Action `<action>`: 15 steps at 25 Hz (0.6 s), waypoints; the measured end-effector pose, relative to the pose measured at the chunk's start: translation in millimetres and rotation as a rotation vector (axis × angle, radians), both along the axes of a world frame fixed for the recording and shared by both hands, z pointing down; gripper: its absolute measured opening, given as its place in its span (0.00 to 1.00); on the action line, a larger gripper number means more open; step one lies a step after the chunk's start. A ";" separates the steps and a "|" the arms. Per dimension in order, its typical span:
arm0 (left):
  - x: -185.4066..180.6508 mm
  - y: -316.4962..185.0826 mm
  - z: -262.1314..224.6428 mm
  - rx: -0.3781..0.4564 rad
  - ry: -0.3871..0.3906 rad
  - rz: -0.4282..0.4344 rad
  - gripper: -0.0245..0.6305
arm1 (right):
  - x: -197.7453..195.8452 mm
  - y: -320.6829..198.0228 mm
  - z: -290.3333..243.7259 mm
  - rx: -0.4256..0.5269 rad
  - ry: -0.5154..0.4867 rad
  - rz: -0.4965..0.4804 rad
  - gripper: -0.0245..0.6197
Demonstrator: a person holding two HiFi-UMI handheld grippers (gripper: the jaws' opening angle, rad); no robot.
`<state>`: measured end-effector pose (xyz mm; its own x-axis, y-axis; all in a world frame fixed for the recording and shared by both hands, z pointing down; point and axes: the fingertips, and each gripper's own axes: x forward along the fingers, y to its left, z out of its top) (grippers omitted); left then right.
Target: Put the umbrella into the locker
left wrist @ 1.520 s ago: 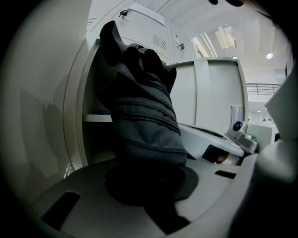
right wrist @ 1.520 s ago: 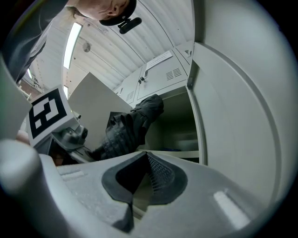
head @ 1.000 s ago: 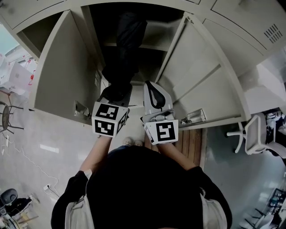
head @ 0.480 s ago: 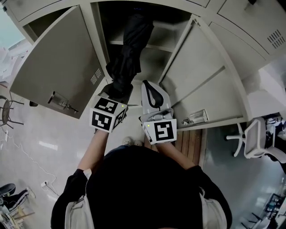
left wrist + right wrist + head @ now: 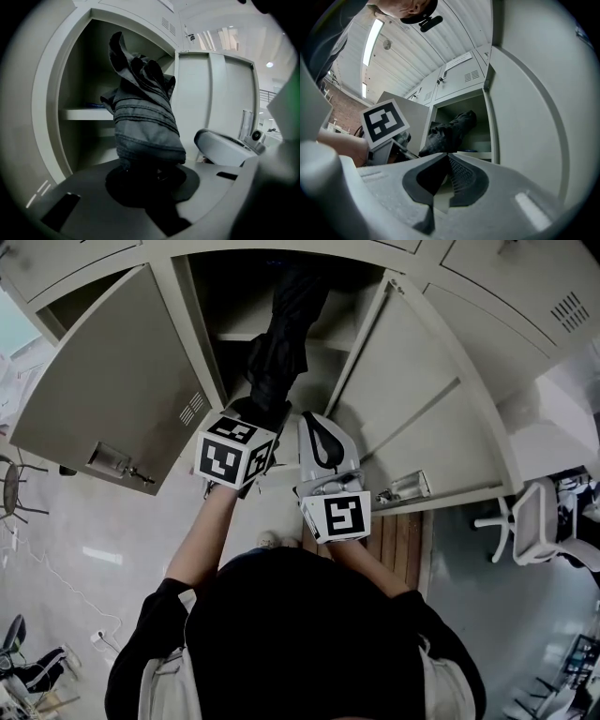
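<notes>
Trouble no. 1: the black umbrella [image 5: 279, 343] is long & floppy, & the left gripper [image 5: 255, 420] has it only by the low end. Its jaws pinch that end tight [image 5: 145, 171]. If the top leans, it may slip or twist out and drop to the floor.

Trouble no. 2: the top end looks to be just in the locker [image 5: 190, 329] opening, near the shelf [image 5: 84, 114]. It could bump the shelf edge or the roof of the locker & get stuck. Loose cloth could also catch on the right door [image 5: 412, 381].

Trouble no. 3: the right gripper [image 5: 319, 426] sits just beside the left one, by the right door. Its jaws are pressed together w/ nothing in them [image 5: 447, 157]. A quick push could knock the two together.

Where it is now: mostly still outside, top end poking in, low end in the left jaws.

Vs a sec ago: the left gripper has gone forward, closer to the opening, & the umbrella top is deeper in the dark part. The pinch looks the same. The right gripper has not moved. The left door [image 5: 122, 381] shows at a new angle, maybe b/c the head turned.
</notes>
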<state>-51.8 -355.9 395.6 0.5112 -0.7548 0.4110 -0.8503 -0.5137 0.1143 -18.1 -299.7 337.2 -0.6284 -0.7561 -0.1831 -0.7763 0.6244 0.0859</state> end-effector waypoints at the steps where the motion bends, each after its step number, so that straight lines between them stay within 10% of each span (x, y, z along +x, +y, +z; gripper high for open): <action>1: 1.3 -4.0 -0.2 -0.005 0.006 0.005 0.12 | 0.2 -1.4 1.5 -0.002 0.003 0.002 0.04; 15: 6.4 -53.6 -20.0 -0.060 0.164 0.055 0.12 | -30.2 -13.0 60.5 -0.105 0.134 -0.070 0.04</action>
<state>-45.4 -409.5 375.6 0.6146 -0.7007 0.3624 -0.7889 -0.5466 0.2809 -48.2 -312.7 397.6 -0.6933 -0.7204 -0.0165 -0.7169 0.6873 0.1169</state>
